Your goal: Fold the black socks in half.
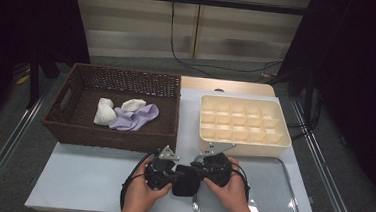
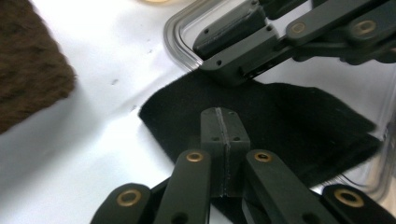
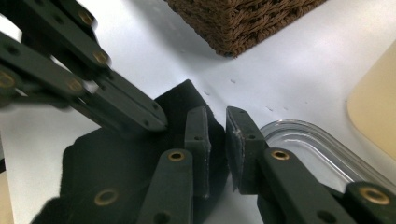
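A black cloth (image 1: pixel 186 182) lies on the white table near the front edge, partly over the corner of a clear tray (image 1: pixel 292 198). My left gripper (image 1: pixel 175 176) comes at it from the left. In the left gripper view its jaws (image 2: pixel 222 128) are pressed together over the cloth (image 2: pixel 289 121); no cloth shows between them. My right gripper (image 1: pixel 200 174) faces it from the right. In the right gripper view its jaws (image 3: pixel 217 137) stand a narrow gap apart with the cloth's edge (image 3: pixel 116 158) pinched in that gap. The left gripper (image 3: pixel 156 122) rests its tip on the cloth there.
A brown wicker basket (image 1: pixel 113 136) at the back left holds two white bundles (image 1: pixel 105 111) and a lavender cloth (image 1: pixel 137 117). A cream box (image 1: pixel 243 142) divided into several compartments stands at the back right. The clear tray's rim (image 3: pixel 317 144) curves just beside my right jaws.
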### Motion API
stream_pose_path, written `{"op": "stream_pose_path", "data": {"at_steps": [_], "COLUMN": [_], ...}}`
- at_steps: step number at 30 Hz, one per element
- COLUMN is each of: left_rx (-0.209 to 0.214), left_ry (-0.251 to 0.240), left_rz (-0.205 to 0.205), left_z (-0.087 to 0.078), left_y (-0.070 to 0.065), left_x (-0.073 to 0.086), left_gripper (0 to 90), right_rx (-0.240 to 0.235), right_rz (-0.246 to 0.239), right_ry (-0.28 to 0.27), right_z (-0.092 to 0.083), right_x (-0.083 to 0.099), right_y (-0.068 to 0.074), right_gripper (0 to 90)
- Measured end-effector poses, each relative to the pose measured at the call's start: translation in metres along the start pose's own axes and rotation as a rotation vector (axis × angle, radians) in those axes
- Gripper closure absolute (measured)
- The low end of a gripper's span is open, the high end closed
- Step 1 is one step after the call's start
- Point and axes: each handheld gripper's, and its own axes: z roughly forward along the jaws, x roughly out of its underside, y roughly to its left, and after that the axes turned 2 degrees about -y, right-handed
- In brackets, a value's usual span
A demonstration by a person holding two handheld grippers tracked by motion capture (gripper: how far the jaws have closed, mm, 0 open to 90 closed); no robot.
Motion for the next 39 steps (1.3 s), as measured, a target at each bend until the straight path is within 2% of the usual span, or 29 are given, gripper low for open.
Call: {"op": "stream_pose_path", "data": {"at_steps": [2, 5, 10, 14, 16, 19, 20, 21, 28, 31, 37, 39], "left_rx": [-0.01, -0.006, -0.01, -0.01, -0.006, -0.007, -0.012, -0.012, -0.015, -0.009, -0.009, -0.013], "left_ry": [0.014, 0.002, 0.0, -0.001, -0.003, 0.001, -0.006, 0.003, 0.008, 0.01, 0.021, 0.007], "left_rz": [0.003, -0.009, -0.021, -0.022, -0.022, -0.014, -0.02, -0.009, 0.01, 0.013, 0.024, 0.024], "left_z": [-0.003, -0.003, -0.003, -0.003, -0.003, -0.004, -0.003, -0.004, -0.005, -0.005, -0.006, -0.006], "left_y": [-0.001, -0.001, -0.001, -0.001, -0.001, -0.002, -0.003, -0.002, -0.004, -0.004, -0.006, -0.006], "left_x": [-0.002, -0.001, -0.001, -0.001, 0.0, 0.0, 0.001, 0.0, 0.002, 0.002, 0.003, 0.004], "left_gripper": [90.0, 89.7, 88.6, 88.6, 88.5, 88.8, 88.9, 89.0, 90.0, 90.0, 90.0, 90.0], "right_rx": [-0.008, -0.015, -0.029, -0.045, -0.034, -0.028, -0.029, -0.022, -0.017, -0.016, -0.027, -0.039], "right_rz": [0.008, 0.018, 0.009, -0.002, -0.003, 0.051, 0.059, 0.069, 0.096, 0.139, 0.172, 0.196], "right_ry": [-0.013, -0.018, -0.047, -0.036, -0.01, -0.017, -0.02, -0.02, -0.025, -0.022, -0.019, -0.02], "right_z": [-0.002, -0.008, -0.024, -0.028, -0.026, -0.022, -0.022, -0.022, -0.019, -0.018, -0.016, -0.015], "right_x": [0.0, 0.0, 0.004, 0.01, 0.016, 0.022, 0.023, 0.024, 0.027, 0.029, 0.032, 0.033], "right_y": [0.0, 0.002, 0.014, 0.023, 0.023, 0.016, 0.013, 0.012, 0.008, 0.006, 0.003, 0.001], "right_gripper": [74.1, 72.5, 70.3, 67.2, 65.9, 63.0, 62.7, 62.5, 62.5, 59.3, 56.7, 56.0]}}
